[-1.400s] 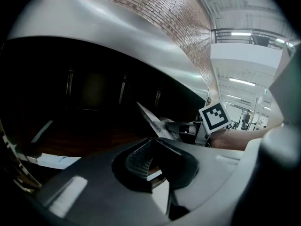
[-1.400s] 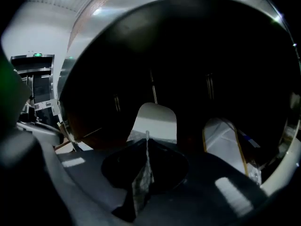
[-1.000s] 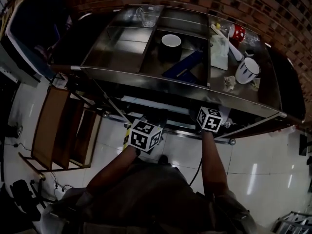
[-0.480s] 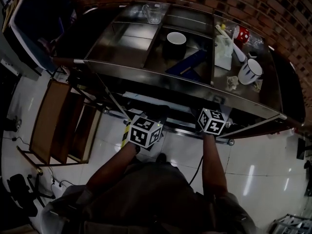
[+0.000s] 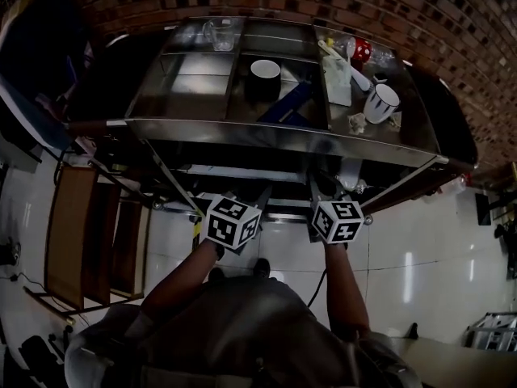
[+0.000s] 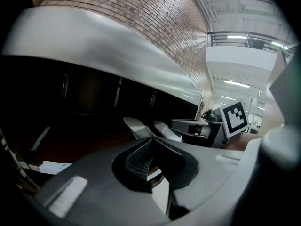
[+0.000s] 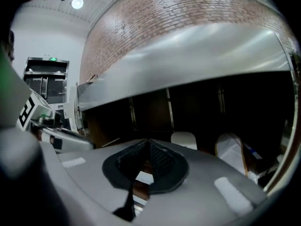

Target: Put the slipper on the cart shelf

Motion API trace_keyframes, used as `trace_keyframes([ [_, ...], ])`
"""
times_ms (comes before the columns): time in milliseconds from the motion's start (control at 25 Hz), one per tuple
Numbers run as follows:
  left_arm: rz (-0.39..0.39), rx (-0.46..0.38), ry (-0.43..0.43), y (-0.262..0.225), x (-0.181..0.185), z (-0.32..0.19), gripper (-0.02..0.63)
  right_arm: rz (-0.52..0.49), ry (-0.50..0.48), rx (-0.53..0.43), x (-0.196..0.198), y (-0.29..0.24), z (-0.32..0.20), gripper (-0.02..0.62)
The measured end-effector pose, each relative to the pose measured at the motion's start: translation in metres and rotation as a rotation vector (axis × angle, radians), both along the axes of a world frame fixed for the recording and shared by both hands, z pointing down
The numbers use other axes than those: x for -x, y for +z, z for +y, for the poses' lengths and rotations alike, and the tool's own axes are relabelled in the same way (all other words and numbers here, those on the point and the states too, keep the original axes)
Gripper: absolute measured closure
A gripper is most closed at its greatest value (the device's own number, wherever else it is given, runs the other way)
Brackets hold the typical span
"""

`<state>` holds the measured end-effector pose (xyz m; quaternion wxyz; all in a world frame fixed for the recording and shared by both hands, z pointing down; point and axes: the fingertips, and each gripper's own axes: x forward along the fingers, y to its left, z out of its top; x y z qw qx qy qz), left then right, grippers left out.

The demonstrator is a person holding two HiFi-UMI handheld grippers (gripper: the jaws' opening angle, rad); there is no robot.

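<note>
In the left gripper view two pale slippers lie side by side in the dark space under the cart's steel top. The right gripper view shows a pale slipper and another whitish shape in the same dim space. My left gripper is shut with nothing between its pads. My right gripper is also shut and empty. From the head camera both grippers, left and right, hang just in front of the cart's front edge, below the top.
The cart top holds a glass cup, a black bowl with a white rim, a blue flat thing, a white mug and a red cup. A wooden frame stands left on the tiled floor. A brick wall is behind.
The head view has shifted, so the cart now sits higher and more centred. The right gripper's cube has come lower, level with the left one. Nothing was picked up.
</note>
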<state>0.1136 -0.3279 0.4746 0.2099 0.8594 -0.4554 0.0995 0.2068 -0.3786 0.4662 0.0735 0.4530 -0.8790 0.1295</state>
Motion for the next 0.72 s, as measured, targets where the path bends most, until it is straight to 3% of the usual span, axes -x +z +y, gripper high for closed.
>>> trace_keyframes([
  [440, 0.022, -0.058, 0.064, -0.039, 0.028, 0.016, 0.598, -0.086, -0.078, -0.060, 0.059, -0.056, 0.045, 0.594],
  [720, 0.029, -0.076, 0.071, -0.048, 0.043, 0.021, 0.598, -0.085, -0.114, -0.065, 0.082, -0.065, 0.057, 0.594],
])
